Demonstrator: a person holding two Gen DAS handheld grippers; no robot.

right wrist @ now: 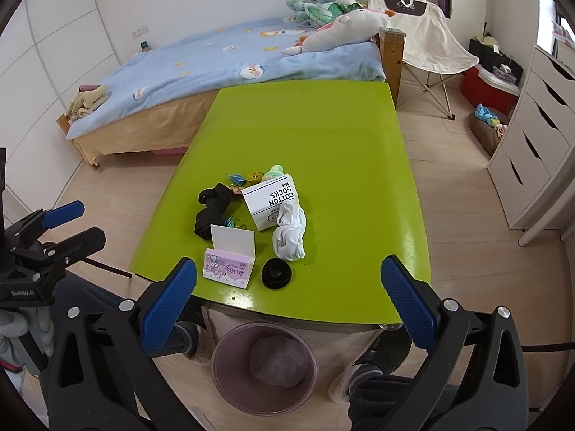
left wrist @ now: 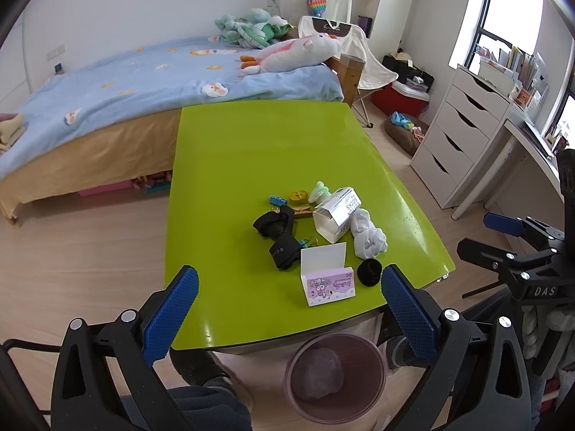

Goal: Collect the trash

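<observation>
A plush toy [right wrist: 345,30] lies on the blue-blanketed bed [right wrist: 201,61].

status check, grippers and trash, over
Both grippers open, empty, above table's near edge. Pink box and socks box on table. Bin below, path clear.

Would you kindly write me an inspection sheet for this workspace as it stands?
Surface: green table, far half bare.
Job's things: open pink box and white COTTON SOCKS box on the table; pink bin on the floor at the near edge, something crumpled inside.
Clutter: white socks, black socks, black ring, binder clips.
Grippers: left tongs and right tongs both open, holding nothing, above the near edge.
Cables: nothing seen.
Surroundings: bed with plush toys, folding chair, white drawers.
</observation>
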